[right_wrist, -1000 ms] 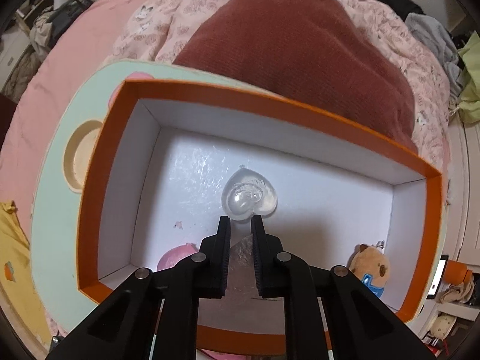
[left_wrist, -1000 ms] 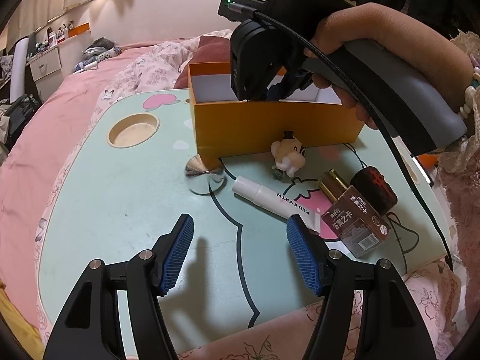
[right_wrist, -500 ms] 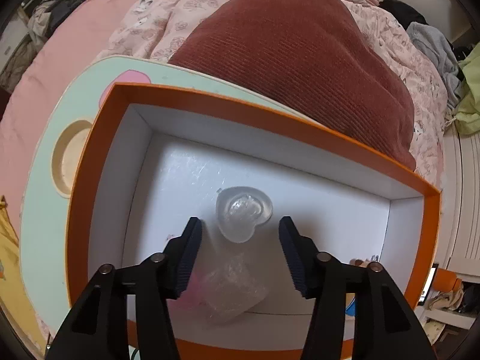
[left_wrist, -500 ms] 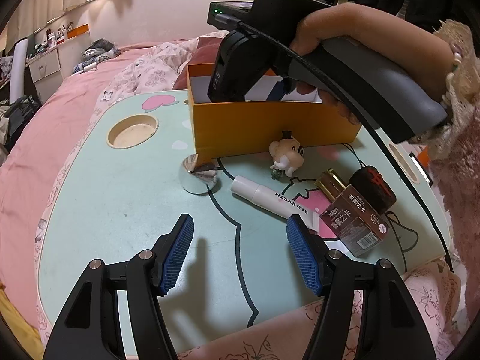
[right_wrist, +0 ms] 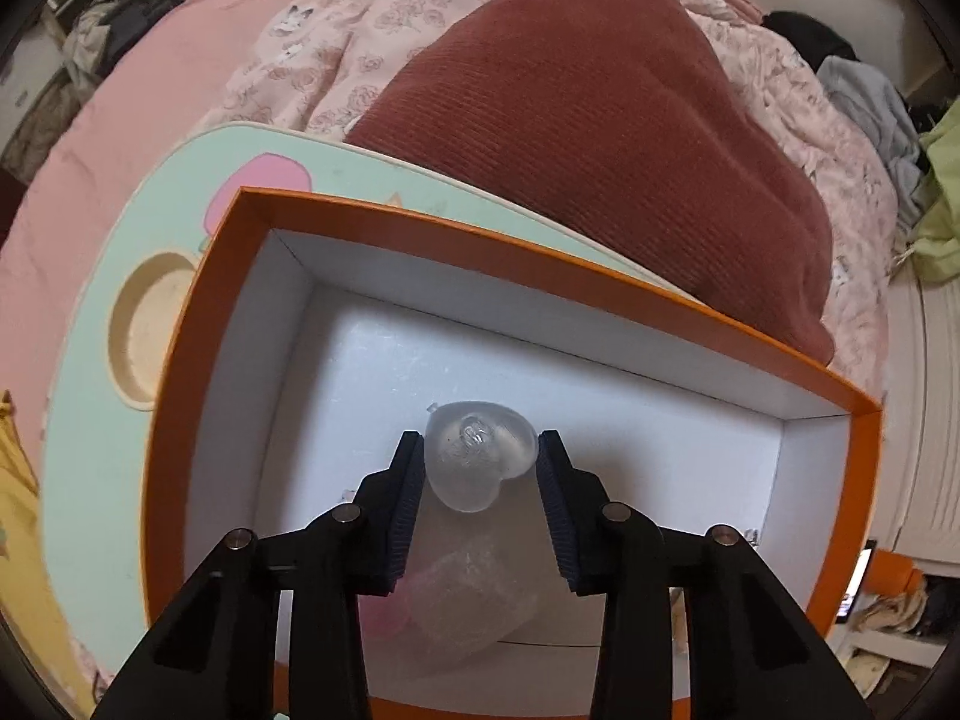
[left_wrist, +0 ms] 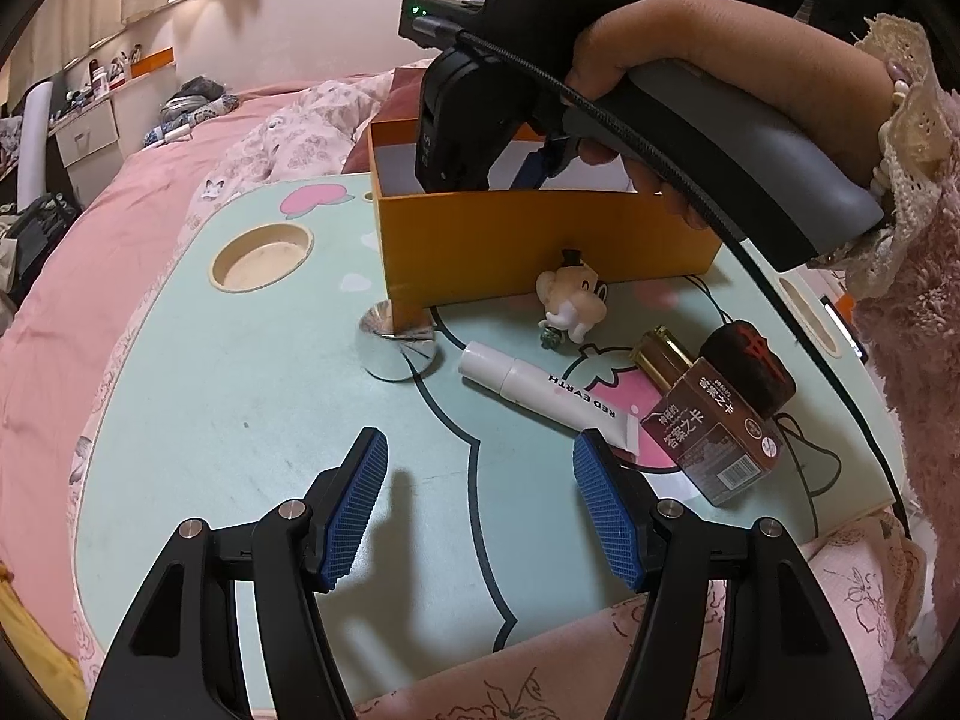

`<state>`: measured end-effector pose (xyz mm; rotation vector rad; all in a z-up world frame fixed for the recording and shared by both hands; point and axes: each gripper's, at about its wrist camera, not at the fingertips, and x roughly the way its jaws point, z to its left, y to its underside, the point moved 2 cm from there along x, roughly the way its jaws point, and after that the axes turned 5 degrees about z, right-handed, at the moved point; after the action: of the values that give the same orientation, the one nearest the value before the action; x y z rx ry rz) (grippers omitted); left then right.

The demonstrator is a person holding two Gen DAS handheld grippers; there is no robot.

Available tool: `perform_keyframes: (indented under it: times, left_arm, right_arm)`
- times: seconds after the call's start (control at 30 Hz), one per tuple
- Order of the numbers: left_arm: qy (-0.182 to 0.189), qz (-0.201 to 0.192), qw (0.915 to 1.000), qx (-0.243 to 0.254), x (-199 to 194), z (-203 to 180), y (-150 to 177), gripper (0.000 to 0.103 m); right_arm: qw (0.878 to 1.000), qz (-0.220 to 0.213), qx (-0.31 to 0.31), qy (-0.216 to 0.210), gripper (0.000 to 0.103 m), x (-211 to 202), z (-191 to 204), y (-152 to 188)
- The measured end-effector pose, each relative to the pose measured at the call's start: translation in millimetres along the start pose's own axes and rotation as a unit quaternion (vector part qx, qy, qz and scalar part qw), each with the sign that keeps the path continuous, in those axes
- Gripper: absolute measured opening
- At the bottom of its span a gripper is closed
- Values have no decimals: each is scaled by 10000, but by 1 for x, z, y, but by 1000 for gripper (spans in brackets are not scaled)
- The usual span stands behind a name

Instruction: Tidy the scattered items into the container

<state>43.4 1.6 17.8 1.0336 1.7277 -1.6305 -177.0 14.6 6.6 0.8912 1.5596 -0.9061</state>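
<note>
Blue-padded fingers of the left gripper (left_wrist: 480, 501) stay spread and empty above the near edge of the mint cartoon-printed tabletop (left_wrist: 240, 396), unmoved; ahead lie a silver cone (left_wrist: 397, 345), white cosmetic tube (left_wrist: 543, 393), pale figurine (left_wrist: 573, 303) and brown printed carton (left_wrist: 714, 438), scattered before the orange cardboard box (left_wrist: 540, 240), leaving the left half bare. Over that box (right_wrist: 198, 420), the right gripper (right_wrist: 480, 480), spread a moment ago, is closing around the clear heart-shaped trinket (right_wrist: 477, 456) on the white floor; contact is unclear.
</note>
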Motion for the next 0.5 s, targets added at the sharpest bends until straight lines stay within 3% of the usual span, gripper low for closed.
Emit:
perform_keyframes:
  times: [0.33,0.5]
  left_arm:
    - [10,-13,10000,-31,1,3,0,65]
    - [8,-27,10000,-50,0,4,0,65]
  right_arm:
    - [9998,-175,106,4,36,0,-2,1]
    - [9985,-522,163,-61,36,-23,-7,7]
